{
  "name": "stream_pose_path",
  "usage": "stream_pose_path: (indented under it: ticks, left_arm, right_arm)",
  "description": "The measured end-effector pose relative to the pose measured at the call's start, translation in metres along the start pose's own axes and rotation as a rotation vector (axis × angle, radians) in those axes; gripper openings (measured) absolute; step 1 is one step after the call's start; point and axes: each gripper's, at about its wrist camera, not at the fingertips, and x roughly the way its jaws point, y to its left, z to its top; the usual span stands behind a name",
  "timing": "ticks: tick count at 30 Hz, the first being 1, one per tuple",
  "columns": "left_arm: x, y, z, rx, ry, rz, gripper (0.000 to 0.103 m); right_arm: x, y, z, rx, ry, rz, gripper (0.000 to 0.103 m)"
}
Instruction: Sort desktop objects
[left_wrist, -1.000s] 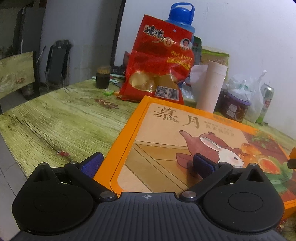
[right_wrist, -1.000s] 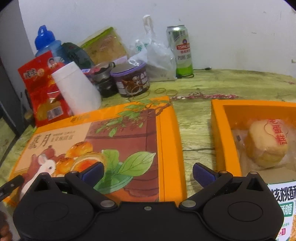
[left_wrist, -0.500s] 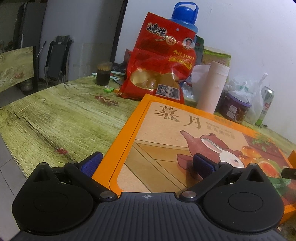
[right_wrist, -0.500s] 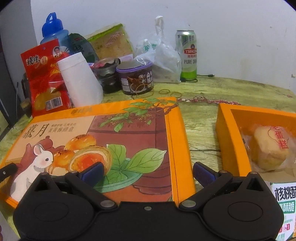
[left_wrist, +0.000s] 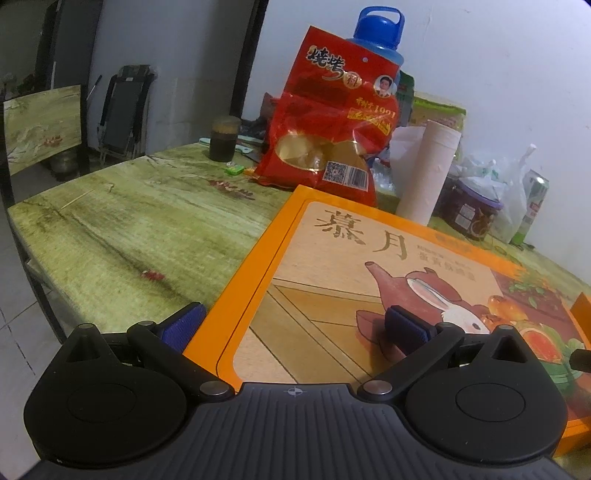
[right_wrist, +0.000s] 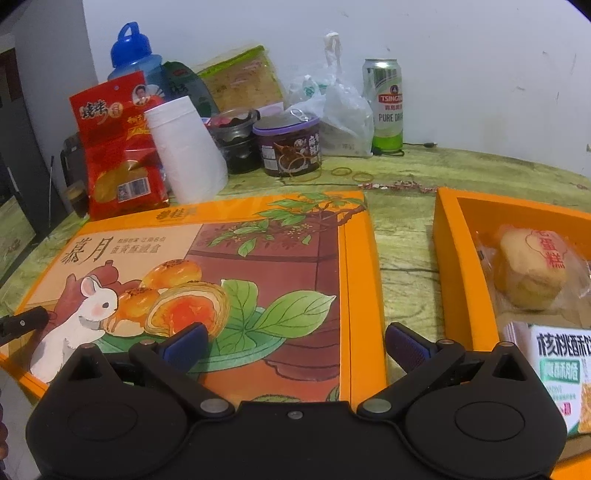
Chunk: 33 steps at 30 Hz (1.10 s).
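An orange box lid (left_wrist: 369, 273) with a rabbit picture lies flat on the green wood-grain table; it also shows in the right wrist view (right_wrist: 229, 266). My left gripper (left_wrist: 295, 325) is open, its jaws straddling the lid's near left corner. My right gripper (right_wrist: 295, 341) is open over the lid's right edge. To the right stands the open orange box base (right_wrist: 448, 258), holding a wrapped pastry (right_wrist: 532, 266) and a snack packet (right_wrist: 557, 365).
Along the back wall stand a red snack bag (left_wrist: 332, 122), a blue bottle (right_wrist: 131, 51), a white paper roll (right_wrist: 184, 147), a purple tub (right_wrist: 290, 146), plastic bags (right_wrist: 340, 107) and a beer can (right_wrist: 384, 103). A dark jar (left_wrist: 223, 138) stands far left. The table edge (left_wrist: 33, 258) is at left.
Both grippers have shifted slightly, the right one to the left and lower over the lid. Jaws stay open. The lid seems unmoved.
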Motion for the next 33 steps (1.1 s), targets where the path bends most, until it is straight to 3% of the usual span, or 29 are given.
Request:
stream_pose_path:
  ticks: [10,19,26,33]
  left_arm:
    - [-0.012,0.007,-0.005,-0.017,-0.001,0.024,0.103]
    - [-0.013,0.003,-0.006,-0.011,-0.005,0.031,0.103]
    - [-0.01,-0.007,0.008,0.103,-0.025,0.037,0.103]
    - [0.012,-0.015,0.017,0.137,0.028,0.017,0.103]
  right_arm:
    - [-0.018,0.005,-0.019,-0.016,-0.033,0.023,0.103]
    - [-0.026,-0.004,-0.033,-0.084,-0.156,0.096,0.103]
    - [-0.022,0.003,-0.027,-0.09,-0.128,0.06,0.103]
    - [-0.014,0.006,-0.022,-0.09,-0.095,0.026,0.103]
